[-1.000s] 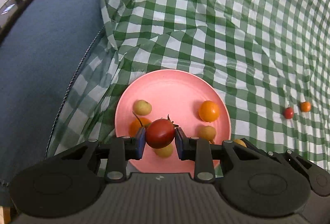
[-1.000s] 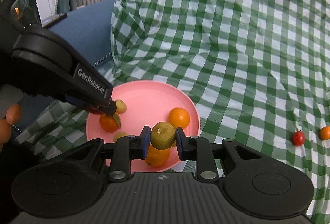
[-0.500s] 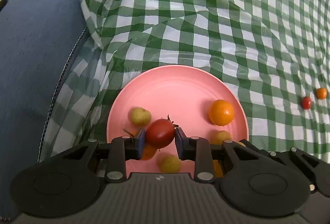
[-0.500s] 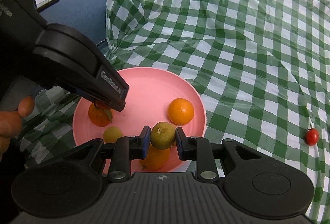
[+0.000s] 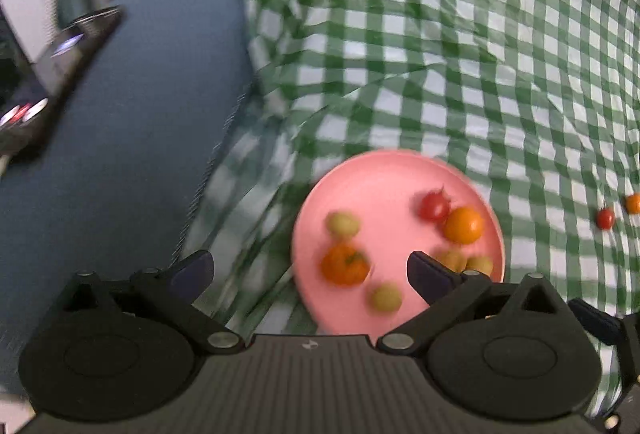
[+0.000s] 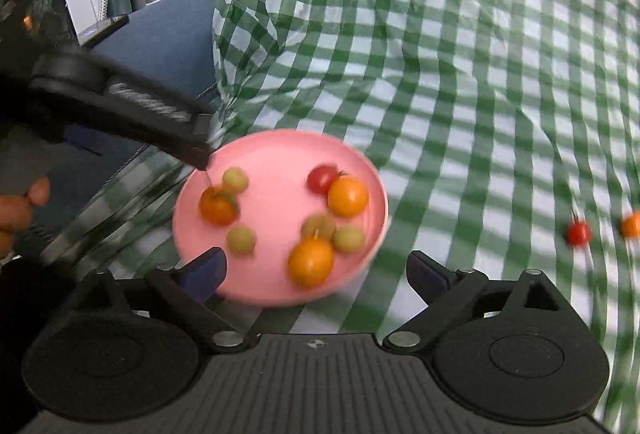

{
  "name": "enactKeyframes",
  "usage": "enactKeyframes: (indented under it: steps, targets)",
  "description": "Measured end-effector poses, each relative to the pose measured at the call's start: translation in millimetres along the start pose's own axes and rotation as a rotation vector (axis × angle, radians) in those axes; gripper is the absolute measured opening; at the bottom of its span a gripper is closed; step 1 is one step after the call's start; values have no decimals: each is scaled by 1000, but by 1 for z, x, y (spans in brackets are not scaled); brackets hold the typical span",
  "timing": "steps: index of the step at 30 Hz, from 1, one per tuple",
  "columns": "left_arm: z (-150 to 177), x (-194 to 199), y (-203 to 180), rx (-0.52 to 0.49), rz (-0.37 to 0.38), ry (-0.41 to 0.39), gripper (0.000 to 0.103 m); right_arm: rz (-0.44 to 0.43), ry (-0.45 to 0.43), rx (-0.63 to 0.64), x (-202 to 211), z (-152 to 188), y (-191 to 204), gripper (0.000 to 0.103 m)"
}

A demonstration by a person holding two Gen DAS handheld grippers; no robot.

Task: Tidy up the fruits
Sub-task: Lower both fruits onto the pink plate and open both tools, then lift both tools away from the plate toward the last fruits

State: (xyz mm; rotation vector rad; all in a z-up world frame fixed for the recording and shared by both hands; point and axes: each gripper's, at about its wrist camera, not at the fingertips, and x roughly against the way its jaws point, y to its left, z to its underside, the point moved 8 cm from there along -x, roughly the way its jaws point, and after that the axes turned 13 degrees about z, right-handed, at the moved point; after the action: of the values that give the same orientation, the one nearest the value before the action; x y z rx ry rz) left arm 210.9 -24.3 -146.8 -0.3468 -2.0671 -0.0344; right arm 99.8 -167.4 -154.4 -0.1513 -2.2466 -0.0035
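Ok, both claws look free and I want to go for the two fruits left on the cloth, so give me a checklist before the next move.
1. Left claw empty and open: ok, fingers spread wide.
2. Right claw empty and open: ok, nothing between its fingers.
3. Red tomato lying on the pink plate: ok, it touches an orange fruit.
4. Targets located: ok, a small red tomato and a small orange fruit lie on the checked cloth, right of the plate.
5. Fruit at rest on the plate: cannot tell, both views are blurred.
6. Path to the targets: ok, only bare cloth lies between.
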Motion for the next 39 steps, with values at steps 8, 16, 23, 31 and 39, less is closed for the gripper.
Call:
enactKeyframes:
  steps: [8, 16, 23, 31, 39]
  targets:
    - [59, 55, 4, 57, -80, 20, 103, 22, -57, -9, 56, 15, -10, 102]
    - [74, 99, -22, 6, -76, -52, 103, 50, -202, -43, 112, 8, -19, 102]
    - [90, 131, -41, -29, -62, -115, 103, 65, -274, -60, 146, 10, -25, 102]
    - [101, 149, -41, -31, -56, -142, 103, 84, -323, -70, 173, 15, -26, 102]
    - [102, 157, -43, -42, -46, -165, 103, 109, -342, -69, 182, 17, -26, 102]
